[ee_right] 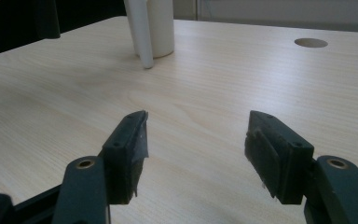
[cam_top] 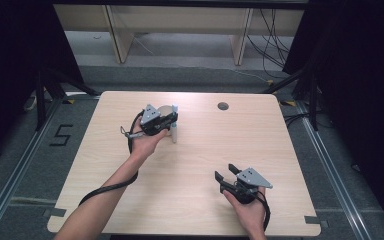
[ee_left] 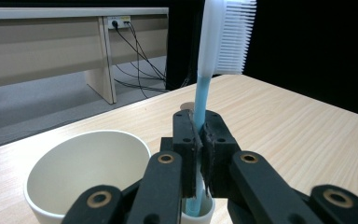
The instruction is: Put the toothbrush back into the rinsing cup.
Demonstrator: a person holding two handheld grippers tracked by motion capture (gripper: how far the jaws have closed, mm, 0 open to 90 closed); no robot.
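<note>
My left gripper (cam_top: pixel 169 120) (ee_left: pixel 198 122) is shut on the blue handle of a toothbrush (cam_top: pixel 174 125) (ee_left: pixel 202 91), which stands upright at the table's far middle. Its white bristled head points up, and its lower end sits in a white sleeve whose tip touches the table. That sleeve (ee_right: pixel 141 32) leans in front of a white cup (ee_right: pixel 162 25). The cup (cam_top: pixel 163 110) (ee_left: pixel 86 163) is empty and stands right beside the left gripper. My right gripper (cam_top: pixel 225 172) (ee_right: pixel 198 122) rests near the front right, jaws wide open with nothing between them.
The light wooden table (cam_top: pixel 200 200) has a round cable hole (cam_top: pixel 223 106) (ee_right: pixel 310 42) near its far edge. Beyond the table are desk legs and cables on a grey floor. Black cables trail from both grippers toward the front edge.
</note>
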